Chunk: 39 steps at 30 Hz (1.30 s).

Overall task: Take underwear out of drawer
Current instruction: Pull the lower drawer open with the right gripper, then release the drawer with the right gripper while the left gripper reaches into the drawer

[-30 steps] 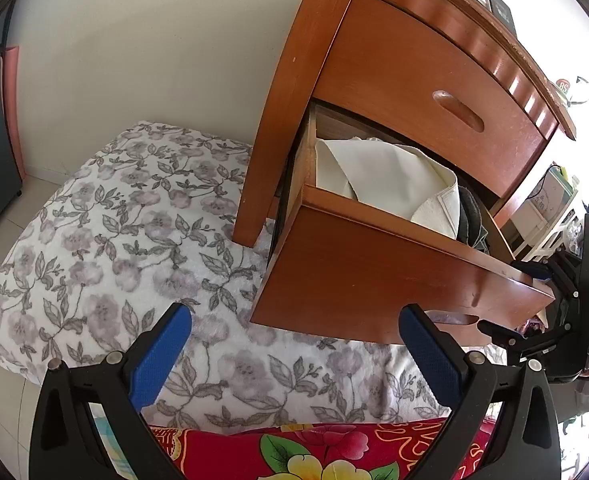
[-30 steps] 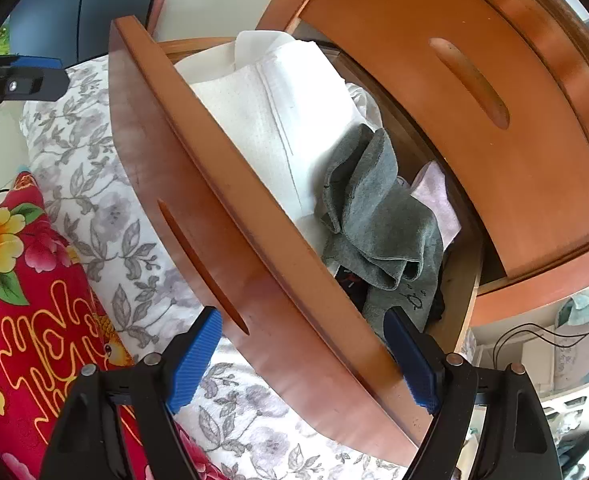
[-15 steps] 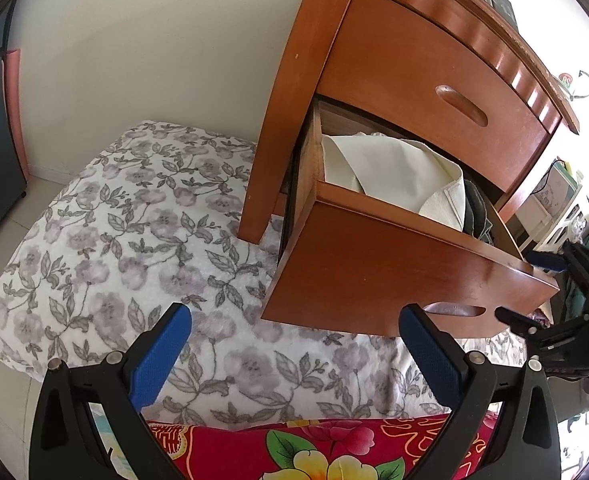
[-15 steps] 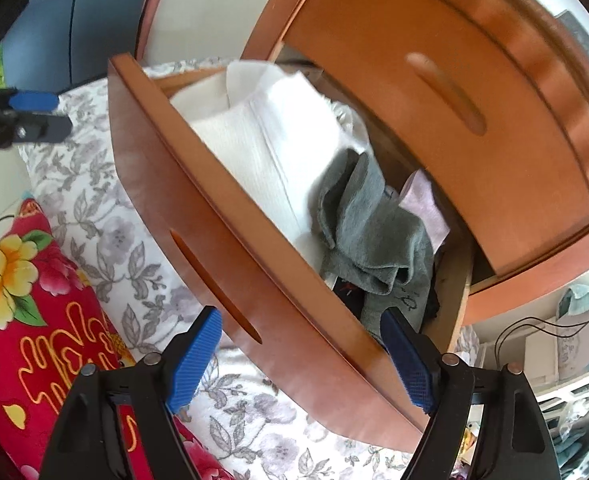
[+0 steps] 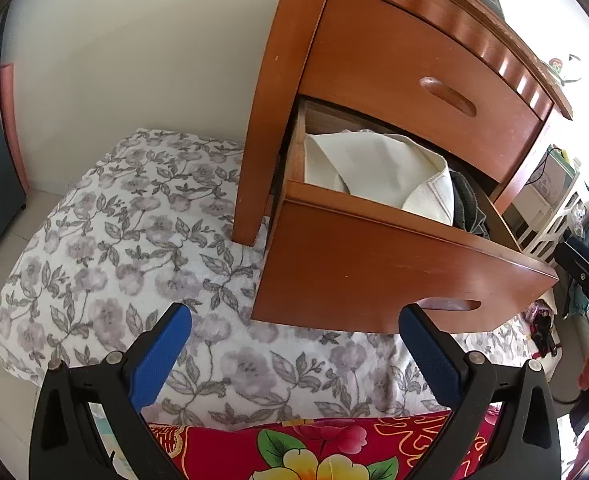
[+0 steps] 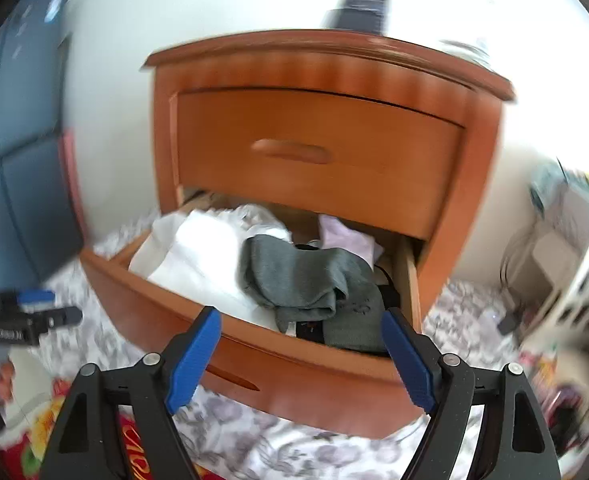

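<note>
A: Where is the underwear?

B: In the open drawer (image 6: 254, 364), I think. The grey bundle (image 6: 306, 280) in the middle looks most like it. It lies partly on the white cloth (image 6: 206, 264), with a pale purple piece (image 6: 346, 236) behind it. I can't tell for sure which one is underwear.

A: Is anything holding it?

B: No. The right gripper (image 6: 300, 316) hangs in front of the drawer with its jaws spread wide and nothing between them. The left gripper (image 5: 294, 312) is low, over the flowery bed cover (image 5: 114, 240), and its jaws are spread and empty too.

A: How should the right one do the grab?

B: I'd say go over the drawer's front edge, then down onto the top fold of the grey bundle. Pinch just that fold, not the white cloth under it. Then lift straight up, so nothing bumps the shut drawer above (image 6: 318, 140). Something black lies under the grey, and it may come along, so go slow.

A: What does each camera show?

B: The right one looks right into the drawer, so you see the grey and purple things. It's a bit blurry, though. The left one looks from the side. It shows mostly the white cloth and only a thin dark strip of the grey. But it shows how far the drawer sticks out, and the right gripper at its far edge.
</note>
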Each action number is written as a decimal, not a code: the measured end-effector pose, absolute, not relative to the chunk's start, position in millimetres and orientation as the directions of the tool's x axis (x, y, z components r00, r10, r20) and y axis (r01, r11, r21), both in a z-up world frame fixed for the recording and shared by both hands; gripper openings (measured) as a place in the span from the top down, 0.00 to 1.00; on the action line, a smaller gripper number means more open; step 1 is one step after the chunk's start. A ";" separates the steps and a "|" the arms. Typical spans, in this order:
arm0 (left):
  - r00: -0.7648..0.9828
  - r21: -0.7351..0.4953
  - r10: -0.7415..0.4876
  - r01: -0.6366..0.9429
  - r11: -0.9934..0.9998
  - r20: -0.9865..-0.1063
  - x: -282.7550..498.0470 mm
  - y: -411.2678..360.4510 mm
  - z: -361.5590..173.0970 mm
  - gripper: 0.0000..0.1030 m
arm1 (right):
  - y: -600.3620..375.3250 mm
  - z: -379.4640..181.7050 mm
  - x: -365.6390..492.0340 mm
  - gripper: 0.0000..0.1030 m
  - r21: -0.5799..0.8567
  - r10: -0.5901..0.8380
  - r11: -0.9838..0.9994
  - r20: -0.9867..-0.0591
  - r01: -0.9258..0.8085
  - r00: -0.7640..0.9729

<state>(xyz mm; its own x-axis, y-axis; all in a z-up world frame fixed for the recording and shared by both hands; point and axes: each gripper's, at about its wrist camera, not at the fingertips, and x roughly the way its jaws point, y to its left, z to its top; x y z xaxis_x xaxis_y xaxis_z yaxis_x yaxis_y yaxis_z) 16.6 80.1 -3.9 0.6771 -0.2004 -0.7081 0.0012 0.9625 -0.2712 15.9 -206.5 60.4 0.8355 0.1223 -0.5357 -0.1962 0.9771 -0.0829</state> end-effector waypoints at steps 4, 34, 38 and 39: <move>0.690 -0.268 -0.204 0.015 0.963 -0.694 15.0 76.1 -0.2 0.00 | -215.5 53.8 6.4 0.17 -0.092 0.061 0.988 -0.513 -0.125 0.856; 0.726 -0.207 -0.186 0.062 0.976 -0.662 24.6 40.1 18.7 0.00 | -244.0 29.9 11.9 0.00 0.009 -0.018 1.000 -0.473 0.026 0.881; 0.747 -0.225 -0.196 0.063 0.972 -0.636 30.5 43.8 33.6 0.00 | -247.3 31.5 11.4 0.00 0.008 -0.028 0.999 -0.458 0.036 0.889; 0.746 -0.226 -0.200 0.068 0.972 -0.635 33.2 44.0 37.8 0.00 | -247.7 32.4 11.3 0.00 0.005 -0.031 0.999 -0.452 0.038 0.891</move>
